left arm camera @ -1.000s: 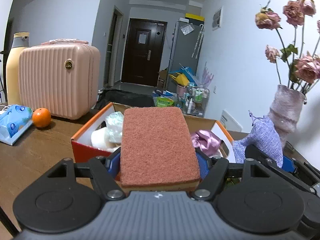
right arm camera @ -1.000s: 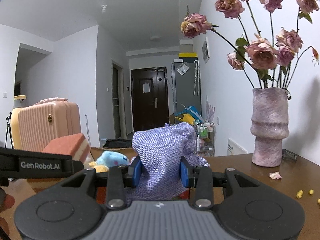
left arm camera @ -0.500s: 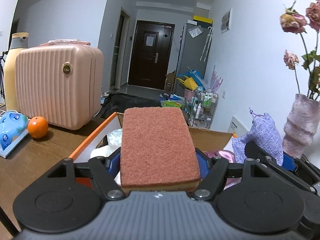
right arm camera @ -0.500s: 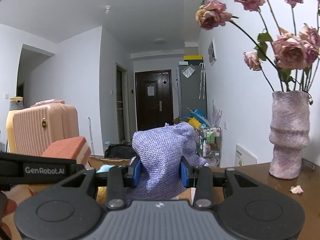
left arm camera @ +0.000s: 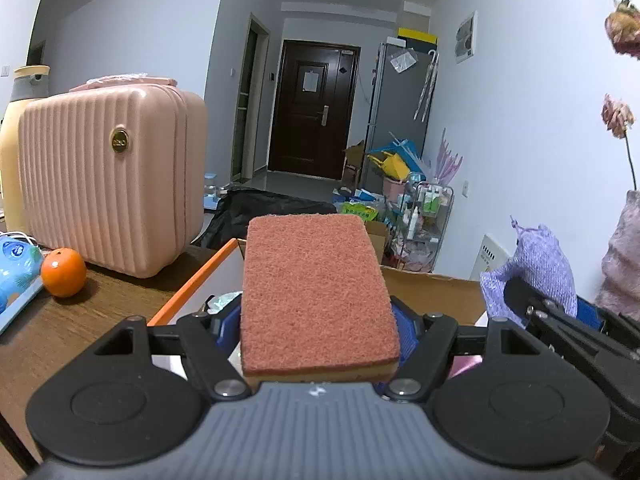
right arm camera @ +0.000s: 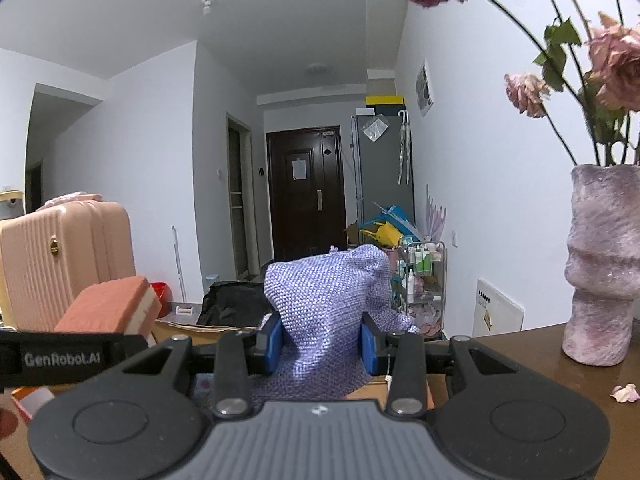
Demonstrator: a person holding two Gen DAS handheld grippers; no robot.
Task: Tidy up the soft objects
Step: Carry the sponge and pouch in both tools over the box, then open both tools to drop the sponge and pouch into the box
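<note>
My left gripper (left arm camera: 318, 330) is shut on a reddish scouring sponge (left arm camera: 316, 292) with a yellow underside, held level above the open orange-edged cardboard box (left arm camera: 192, 280). My right gripper (right arm camera: 322, 340) is shut on a lilac woven pouch (right arm camera: 328, 300), held just right of the sponge over the box's right side. The sponge also shows at the left of the right wrist view (right arm camera: 112, 306), and the pouch at the right of the left wrist view (left arm camera: 540, 268). Most of the box's contents are hidden behind the grippers.
A pink ribbed suitcase (left arm camera: 108, 176) stands at the back left of the wooden table (left arm camera: 80, 316), with an orange (left arm camera: 63, 278) and a blue tissue pack (left arm camera: 14, 264) before it. A mauve vase (right arm camera: 604, 264) of dried roses stands at the right; a petal (right arm camera: 624, 393) lies nearby.
Both grippers have moved forward over the box, still holding the sponge and the pouch. The box's contents have slid under the left gripper; the vase has shifted right in both views.
</note>
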